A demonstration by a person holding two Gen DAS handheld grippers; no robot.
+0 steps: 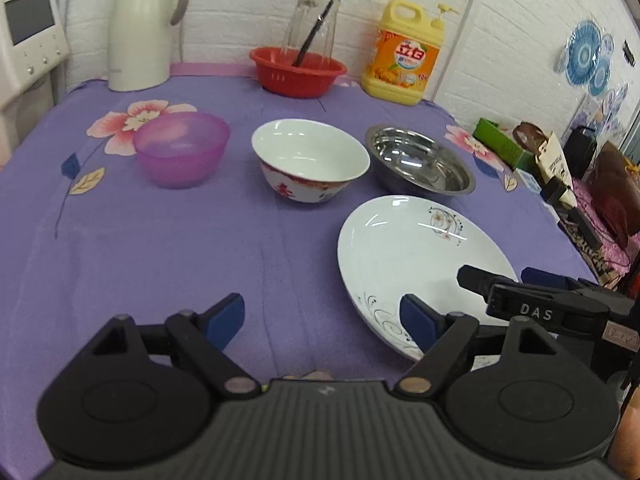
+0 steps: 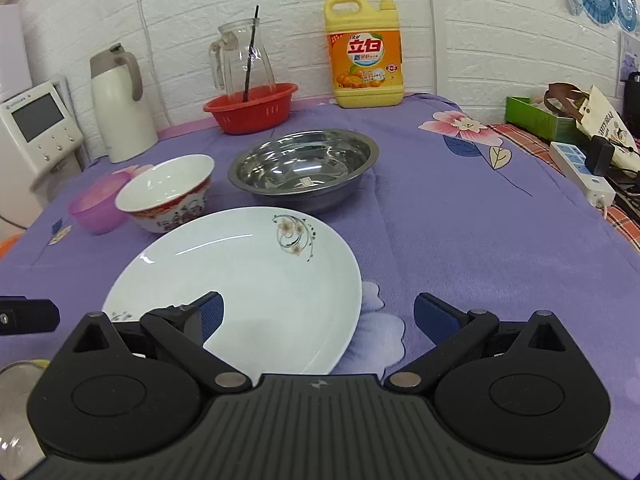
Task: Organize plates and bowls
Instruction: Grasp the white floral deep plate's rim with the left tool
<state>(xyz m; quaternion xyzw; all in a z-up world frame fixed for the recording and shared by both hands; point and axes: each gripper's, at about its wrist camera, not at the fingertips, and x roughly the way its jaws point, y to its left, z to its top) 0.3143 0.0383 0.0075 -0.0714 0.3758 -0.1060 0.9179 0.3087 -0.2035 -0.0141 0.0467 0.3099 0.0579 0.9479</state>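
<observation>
Left wrist view: the left gripper [image 1: 322, 322] has its fingers spread over bare purple cloth at lower centre, holding nothing. The white plate [image 1: 416, 256] lies at lower right, the right gripper's tip over its near edge. The ceramic bowl [image 1: 310, 160], steel bowl [image 1: 420, 160] and pink plastic bowl [image 1: 182, 148] stand apart behind it.

Right wrist view: the right gripper [image 2: 318, 318] also has its fingers spread, straddling the plate's [image 2: 248, 272] near rim without pinching. The two grippers sit close, so they could collide, and a shallow bite on the glazed rim could slip.
</observation>
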